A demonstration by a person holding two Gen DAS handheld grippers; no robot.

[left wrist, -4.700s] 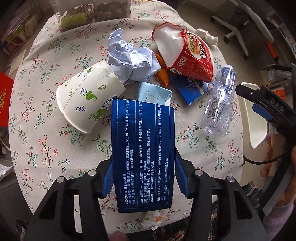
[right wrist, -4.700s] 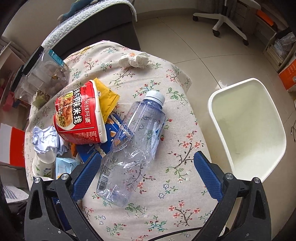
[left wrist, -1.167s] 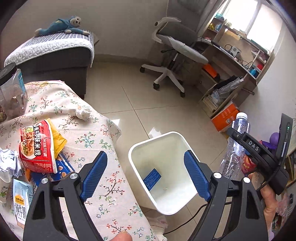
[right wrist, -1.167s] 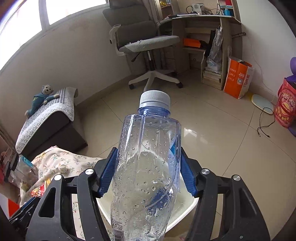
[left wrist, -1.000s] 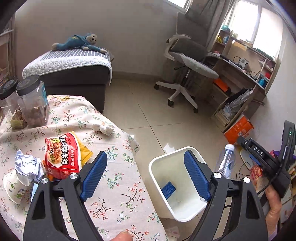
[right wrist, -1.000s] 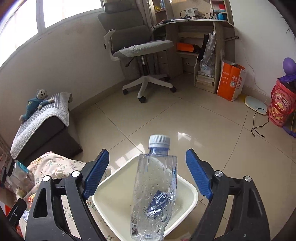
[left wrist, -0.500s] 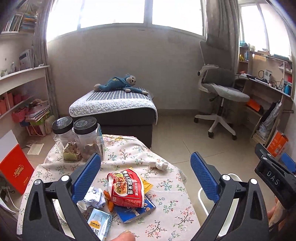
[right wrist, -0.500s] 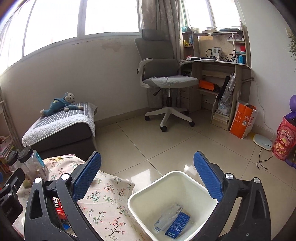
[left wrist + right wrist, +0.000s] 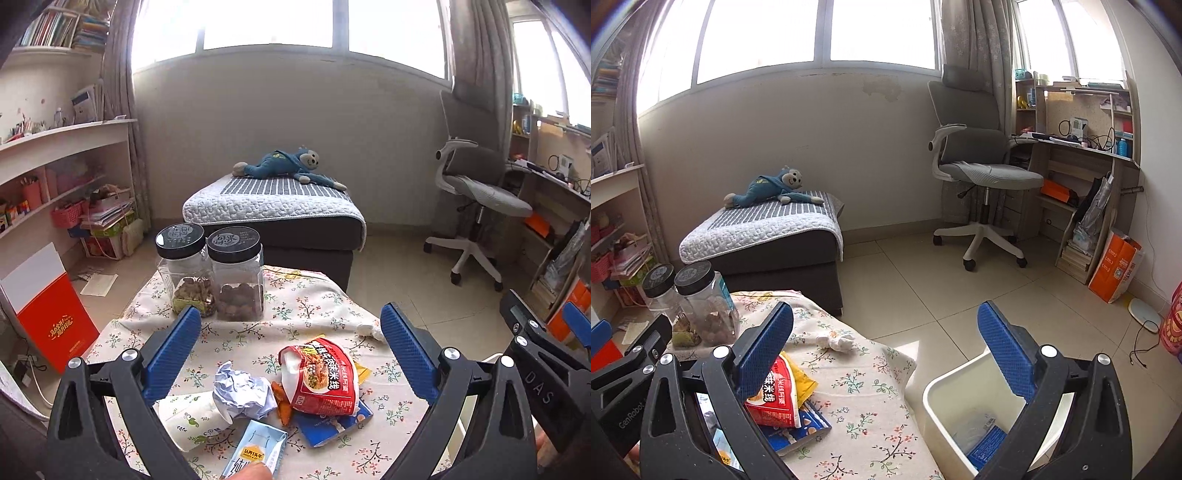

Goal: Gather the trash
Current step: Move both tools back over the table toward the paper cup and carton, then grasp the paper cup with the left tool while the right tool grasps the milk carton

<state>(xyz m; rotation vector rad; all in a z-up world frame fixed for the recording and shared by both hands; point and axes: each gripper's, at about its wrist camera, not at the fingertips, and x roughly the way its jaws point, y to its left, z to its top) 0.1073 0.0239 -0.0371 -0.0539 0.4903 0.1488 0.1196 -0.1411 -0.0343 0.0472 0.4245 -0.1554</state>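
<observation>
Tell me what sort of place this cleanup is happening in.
Most likely a lived-in bedroom or study at home. A daybed with a stuffed monkey stands by the window wall, an office chair sits at a cluttered desk, and bookshelves line the other side.

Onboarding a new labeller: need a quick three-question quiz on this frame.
1. True or false: both claws, left claw and right claw, are open and hold nothing.
2. Which lies in the white plastic bin? A) a flat blue box B) a paper cup C) a glass jar
3. Fill in: the crumpled white paper ball lies directly to the ___ of the red noodle bag, as the left camera shows it.

Key: 1 true; 2 A; 3 left.
</observation>
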